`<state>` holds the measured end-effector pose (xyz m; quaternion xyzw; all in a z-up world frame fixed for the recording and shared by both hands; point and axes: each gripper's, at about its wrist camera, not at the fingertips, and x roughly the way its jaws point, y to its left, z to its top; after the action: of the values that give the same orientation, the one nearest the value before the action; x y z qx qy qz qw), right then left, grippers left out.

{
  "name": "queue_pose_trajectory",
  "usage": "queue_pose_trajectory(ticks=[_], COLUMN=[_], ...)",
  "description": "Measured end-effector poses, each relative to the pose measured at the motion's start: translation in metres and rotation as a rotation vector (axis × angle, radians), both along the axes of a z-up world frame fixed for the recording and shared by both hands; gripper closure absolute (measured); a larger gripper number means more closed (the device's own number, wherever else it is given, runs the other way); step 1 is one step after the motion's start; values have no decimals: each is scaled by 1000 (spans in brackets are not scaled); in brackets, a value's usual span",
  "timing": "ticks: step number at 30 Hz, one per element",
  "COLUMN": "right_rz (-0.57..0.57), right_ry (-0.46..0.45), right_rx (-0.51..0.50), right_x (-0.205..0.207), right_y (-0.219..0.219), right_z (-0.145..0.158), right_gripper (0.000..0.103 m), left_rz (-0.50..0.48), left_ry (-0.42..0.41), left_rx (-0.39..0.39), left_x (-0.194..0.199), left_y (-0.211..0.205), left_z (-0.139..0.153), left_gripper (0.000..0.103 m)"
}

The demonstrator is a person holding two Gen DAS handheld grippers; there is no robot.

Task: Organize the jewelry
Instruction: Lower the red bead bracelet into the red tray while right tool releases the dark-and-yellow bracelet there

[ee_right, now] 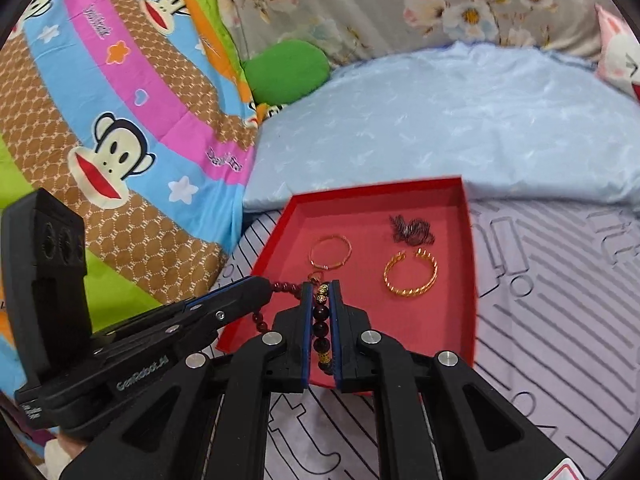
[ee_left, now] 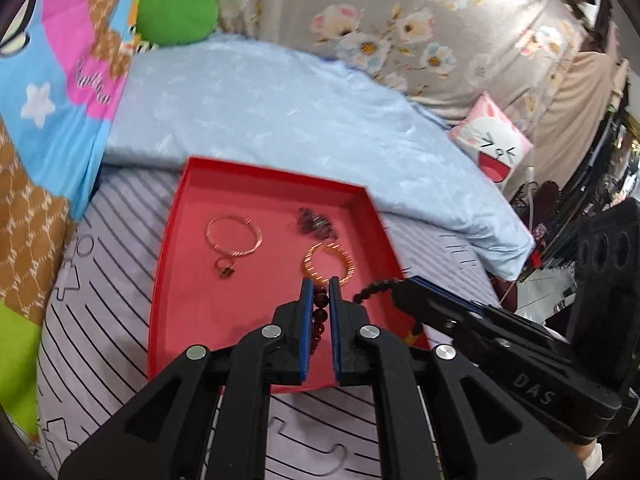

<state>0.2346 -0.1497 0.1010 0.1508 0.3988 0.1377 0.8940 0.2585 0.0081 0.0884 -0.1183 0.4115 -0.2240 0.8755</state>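
Observation:
A red tray lies on the striped bed sheet; it also shows in the right wrist view. In it lie a thin gold bangle, a small ring, a twisted gold cuff and a dark chain heap. A dark red bead bracelet is stretched between both grippers above the tray's near part. My left gripper is shut on its beads. My right gripper is shut on the same bracelet. The other gripper shows in each view, at the right and the left.
A light blue pillow lies behind the tray. A colourful monkey-print quilt is at the left, a green cushion and a floral quilt at the back, a pink rabbit cushion at the right.

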Motion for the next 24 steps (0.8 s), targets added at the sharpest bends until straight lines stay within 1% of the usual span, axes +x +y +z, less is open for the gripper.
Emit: queue_pose_trajectory(ticks=[3,6,9,16,18,19,20,21,22,24], right_rz=[-7,-25,-48,-72,-89,-101,-108,-113,-123,-130], right_ry=[50,81,91,52,31,19,11,0,-14,-29], right_rx=[-45,-112,-165,-330,-361,-373,-378,-375,-363,-347], right_x=[9,13,14,20,21,20,19,17,13,6], right_y=[3,0,-5,0,1,0,0,-1,-4,-7], right_z=[-23,-40,-49,-53,-51,-48,-46,-43,-38,-33], right_gripper=[95,95,95,95,94,90,87,79,71,66], left_rz=[23,44,74,121,138,151,163,180,190,196], left_ry=[47,60,44,-18,-42,-49,-55,-64,-77,-95], left_rx=[42,87,173,411,449,464,470,467,459,455], left_x=[10,10,10,15,16,17,17,16,14,9], left_y=[5,11,12,-2,-4,-4,-4,-2,0,1], left_z=[-27,-43,-52,-58,-58,-57,-55,-53,-50,-44], left_gripper=[95,95,95,95,93,85,69,62,58,58])
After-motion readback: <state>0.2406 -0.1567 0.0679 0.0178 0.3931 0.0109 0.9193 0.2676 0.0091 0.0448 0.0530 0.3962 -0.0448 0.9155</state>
